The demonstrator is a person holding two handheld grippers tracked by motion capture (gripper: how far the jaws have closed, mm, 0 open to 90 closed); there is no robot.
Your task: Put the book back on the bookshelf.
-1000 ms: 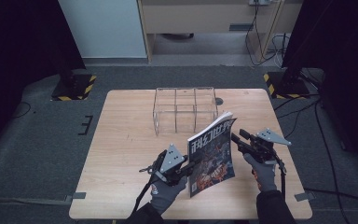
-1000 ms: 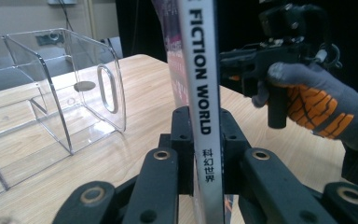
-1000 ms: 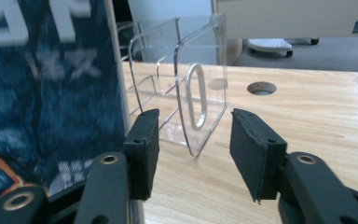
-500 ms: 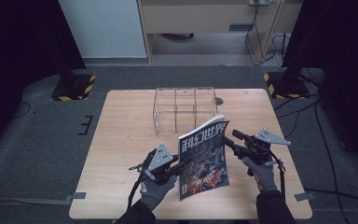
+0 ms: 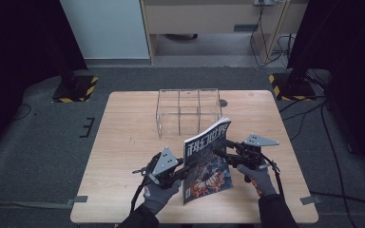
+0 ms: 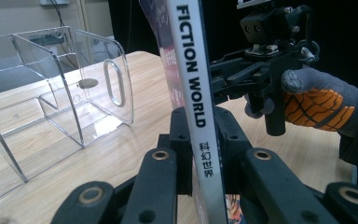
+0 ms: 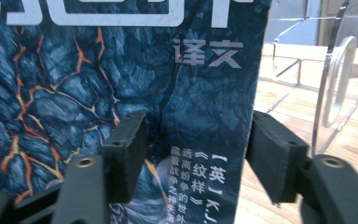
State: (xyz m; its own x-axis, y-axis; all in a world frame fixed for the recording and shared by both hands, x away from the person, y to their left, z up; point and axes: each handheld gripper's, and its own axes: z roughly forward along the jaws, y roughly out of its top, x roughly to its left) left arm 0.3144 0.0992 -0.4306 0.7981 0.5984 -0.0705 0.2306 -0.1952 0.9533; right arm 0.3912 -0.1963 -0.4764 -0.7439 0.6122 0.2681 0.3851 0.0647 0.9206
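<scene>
The magazine (image 5: 208, 161) was held upright above the near half of the desk (image 5: 123, 142), its spine clamped between the left tongs (image 5: 186, 171); in the left gripper view the spine (image 6: 196, 102) was seen gripped tightly between the two black jaws, which were pressed together on it. The right tongs (image 5: 221, 154) were brought to the magazine's right side. In the right gripper view the cover (image 7: 121, 84) was seen just in front of the jaws, which stood apart, one before the cover and one past its edge; no pad could be seen pressing on it. Those jaws had just been closing somewhat, with the magazine's edge between them, though no grip was yet shown.

The clear acrylic rack (image 5: 188, 111) stood at the far middle of the desk, well apart from the magazine, and no thing was seen in its compartments. A small dark disc (image 5: 224, 102) lay just to the right of the rack.

As judged from this, the magazine had been lifted and stood on end, so the pick-up could be counted as done. What appeared to be left was the greater part: a second hold by the right tongs, the carrying of the magazine to the far side, and its lowering into one of the rack's compartments, where it would have to be kept upright and released.
</scene>
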